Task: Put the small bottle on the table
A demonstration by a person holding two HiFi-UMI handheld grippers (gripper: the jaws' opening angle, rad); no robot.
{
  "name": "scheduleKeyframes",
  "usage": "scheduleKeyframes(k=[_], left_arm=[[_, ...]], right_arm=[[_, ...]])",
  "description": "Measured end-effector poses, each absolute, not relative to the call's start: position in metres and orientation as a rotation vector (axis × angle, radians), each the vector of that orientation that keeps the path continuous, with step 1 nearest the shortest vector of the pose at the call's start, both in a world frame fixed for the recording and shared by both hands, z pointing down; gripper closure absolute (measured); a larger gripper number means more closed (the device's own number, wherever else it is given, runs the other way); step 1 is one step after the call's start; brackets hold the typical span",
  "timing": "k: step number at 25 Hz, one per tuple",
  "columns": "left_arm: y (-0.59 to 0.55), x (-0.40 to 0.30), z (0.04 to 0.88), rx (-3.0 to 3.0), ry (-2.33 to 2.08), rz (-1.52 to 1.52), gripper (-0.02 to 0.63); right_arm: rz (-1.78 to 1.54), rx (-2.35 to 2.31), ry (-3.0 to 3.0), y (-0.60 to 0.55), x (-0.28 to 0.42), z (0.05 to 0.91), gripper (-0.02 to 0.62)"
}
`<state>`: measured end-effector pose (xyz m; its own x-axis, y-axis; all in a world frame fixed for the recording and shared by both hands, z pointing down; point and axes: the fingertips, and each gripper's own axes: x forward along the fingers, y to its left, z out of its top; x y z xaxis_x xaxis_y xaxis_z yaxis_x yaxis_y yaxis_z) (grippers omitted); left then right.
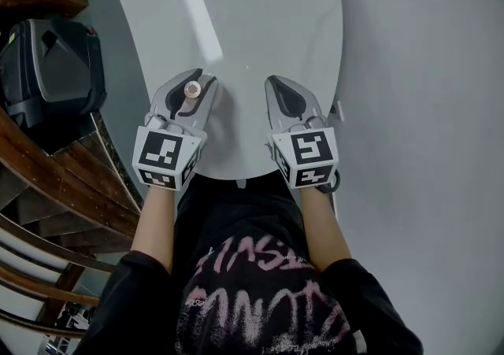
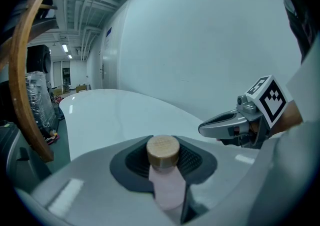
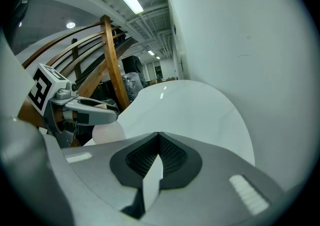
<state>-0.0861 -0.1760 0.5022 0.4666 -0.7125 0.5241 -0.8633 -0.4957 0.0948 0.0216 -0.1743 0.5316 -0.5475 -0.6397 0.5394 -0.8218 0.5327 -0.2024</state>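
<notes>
A small pale pink bottle [image 1: 191,90] with a round wooden cap stands upright between the jaws of my left gripper [image 1: 194,84], which is shut on it. It hangs over the near part of the white oval table [image 1: 260,23]; I cannot tell whether its base touches the top. In the left gripper view the bottle [image 2: 165,180] fills the gap between the dark pads [image 2: 131,162]. My right gripper [image 1: 277,87] hovers beside it to the right, shut with nothing in it; its pads meet in the right gripper view [image 3: 159,144], where the bottle [image 3: 106,132] shows under the left gripper [image 3: 85,112].
A black case [image 1: 55,70] sits left of the table, with curved wooden rails [image 1: 63,180] below it. Grey floor [image 1: 425,109] lies to the right. The table's near edge [image 1: 240,179] is just in front of the person's body.
</notes>
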Motion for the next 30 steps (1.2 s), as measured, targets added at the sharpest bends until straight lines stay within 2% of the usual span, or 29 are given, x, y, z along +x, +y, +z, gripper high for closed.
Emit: scheduleKeyframes(k=[30], left_arm=[[-0.176, -0.082, 0.516, 2.386, -1.339, 0.604, 0.497]], right_arm=[[0.655, 1.202, -2.353, -0.172, 0.025, 0.549, 0.586]])
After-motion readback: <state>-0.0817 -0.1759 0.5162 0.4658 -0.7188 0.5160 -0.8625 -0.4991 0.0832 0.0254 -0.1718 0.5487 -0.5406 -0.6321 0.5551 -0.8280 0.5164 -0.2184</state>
